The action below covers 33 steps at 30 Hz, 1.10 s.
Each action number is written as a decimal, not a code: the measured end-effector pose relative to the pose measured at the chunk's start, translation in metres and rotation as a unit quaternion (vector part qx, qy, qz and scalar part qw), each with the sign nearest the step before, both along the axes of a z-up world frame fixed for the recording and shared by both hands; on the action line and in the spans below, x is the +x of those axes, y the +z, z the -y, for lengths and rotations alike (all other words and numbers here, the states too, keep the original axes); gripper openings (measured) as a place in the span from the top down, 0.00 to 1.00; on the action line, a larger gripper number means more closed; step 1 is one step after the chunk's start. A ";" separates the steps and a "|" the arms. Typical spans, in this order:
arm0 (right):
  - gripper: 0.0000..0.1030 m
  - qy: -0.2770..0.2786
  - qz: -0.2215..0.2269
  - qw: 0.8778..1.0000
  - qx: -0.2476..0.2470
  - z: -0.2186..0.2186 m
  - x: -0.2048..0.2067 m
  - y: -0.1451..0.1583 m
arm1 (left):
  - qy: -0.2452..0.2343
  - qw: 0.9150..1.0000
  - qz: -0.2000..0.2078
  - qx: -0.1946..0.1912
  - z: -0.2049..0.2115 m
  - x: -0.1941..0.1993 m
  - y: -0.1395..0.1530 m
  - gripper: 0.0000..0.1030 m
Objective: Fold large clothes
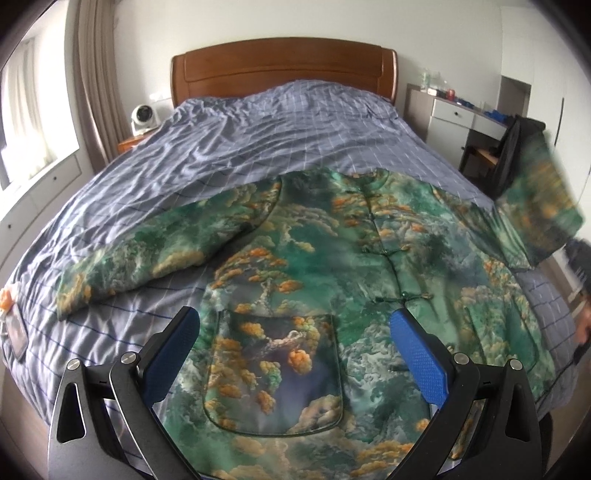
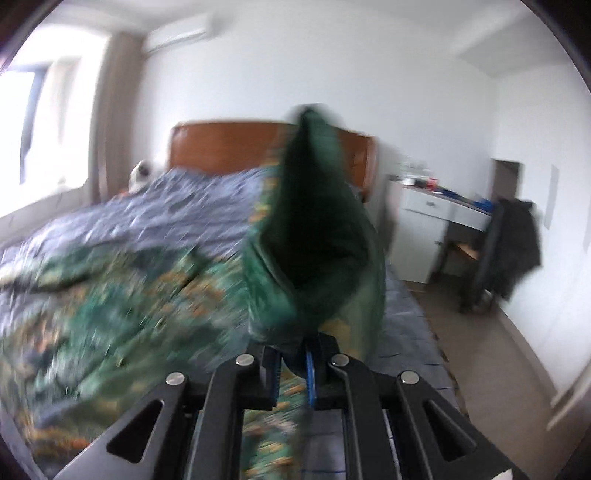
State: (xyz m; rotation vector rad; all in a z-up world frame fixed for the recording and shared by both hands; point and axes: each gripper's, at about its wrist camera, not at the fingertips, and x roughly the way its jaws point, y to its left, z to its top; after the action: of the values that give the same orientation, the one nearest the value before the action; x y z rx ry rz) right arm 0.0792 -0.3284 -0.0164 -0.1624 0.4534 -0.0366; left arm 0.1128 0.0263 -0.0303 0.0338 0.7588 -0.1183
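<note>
White walls (image 1: 295, 22), wooden headboard (image 1: 284, 70), curtained window (image 1: 22, 110)

Left claw (image 1: 295, 328) open above green printed jacket (image 1: 332, 280), spread on blue checked bed (image 1: 258, 140)

Black claw (image 1: 293, 332), blue pads (image 1: 417, 354), silver screws

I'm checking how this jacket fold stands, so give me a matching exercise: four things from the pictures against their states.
1. left gripper
2. right gripper
3. green and orange patterned jacket's lifted sleeve
4. jacket's other sleeve

a. lying flat on the blue checked bedcover
b. open above a pocket
c. raised off the bed
d. shut on cloth

Pairs: 1-b, 2-d, 3-c, 4-a
</note>
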 end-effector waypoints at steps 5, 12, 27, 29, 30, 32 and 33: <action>0.88 0.034 -0.070 0.997 -0.001 -0.037 0.003 -0.053 | -0.021 0.999 -0.021 -0.010 0.016 0.008 -0.009 0.00; 0.45 0.055 -0.159 0.986 -0.003 -0.059 -0.004 -0.108 | -0.103 0.994 -0.038 -0.014 0.064 0.014 -0.013 0.00; 0.39 -0.003 -0.116 0.990 0.079 -0.023 -0.118 -0.067 | -0.235 0.907 -0.280 -0.209 0.217 0.082 -0.103 0.05; 0.39 -0.003 -0.104 0.991 0.090 -0.022 -0.126 -0.057 | -0.215 0.915 -0.290 -0.181 0.228 0.085 -0.117 0.17; 0.39 -0.002 -0.099 0.991 0.091 -0.024 -0.128 -0.055 | -0.206 0.920 -0.289 -0.165 0.231 0.085 -0.121 0.22; 0.38 -0.001 -0.083 0.992 0.092 -0.026 -0.136 -0.047 | -0.190 0.927 -0.283 -0.153 0.232 0.082 -0.125 0.33; 0.38 -0.001 -0.077 0.993 0.092 -0.026 -0.139 -0.045 | -0.182 0.932 -0.277 -0.148 0.230 0.081 -0.124 0.48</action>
State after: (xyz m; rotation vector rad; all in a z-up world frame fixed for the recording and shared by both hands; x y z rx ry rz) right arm -0.0594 -0.3028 -0.0610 0.0165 0.6090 0.0160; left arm 0.1941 -0.2038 -0.1539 -0.1538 1.2878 -0.6149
